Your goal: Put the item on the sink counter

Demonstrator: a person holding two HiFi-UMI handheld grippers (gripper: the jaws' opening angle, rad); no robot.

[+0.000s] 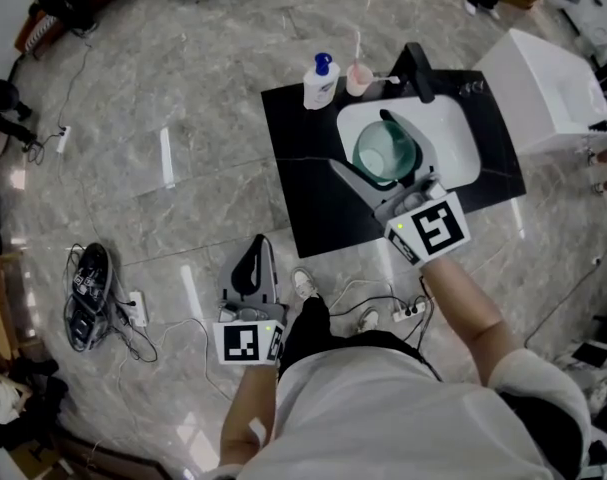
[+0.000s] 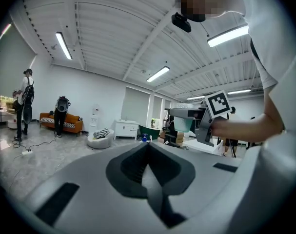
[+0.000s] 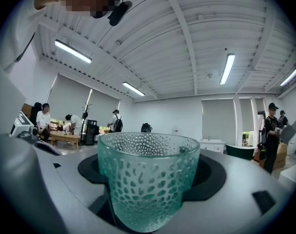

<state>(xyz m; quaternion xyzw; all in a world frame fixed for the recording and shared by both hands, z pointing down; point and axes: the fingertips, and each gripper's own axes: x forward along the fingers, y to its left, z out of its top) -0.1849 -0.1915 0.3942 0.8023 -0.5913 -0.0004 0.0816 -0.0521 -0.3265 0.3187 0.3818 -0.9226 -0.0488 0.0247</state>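
The right claw (image 1: 364, 143) is clamped on the green dimpled glass (image 1: 387, 153), keeping it upright above the white basin (image 1: 455, 133), likely for setting on the black bench (image 1: 308, 193) just left. The left claw (image 1: 253, 264), closed and empty, hangs aside.

Bright, even light from ceiling strip lights (image 2: 63, 45), glare streaks on glossy floor (image 1: 167, 158), fisheye-dark corners.

Head view high above sink counter (image 1: 313, 213); both gripper views low, outward, ceiling (image 2: 113, 33) seemingly common.
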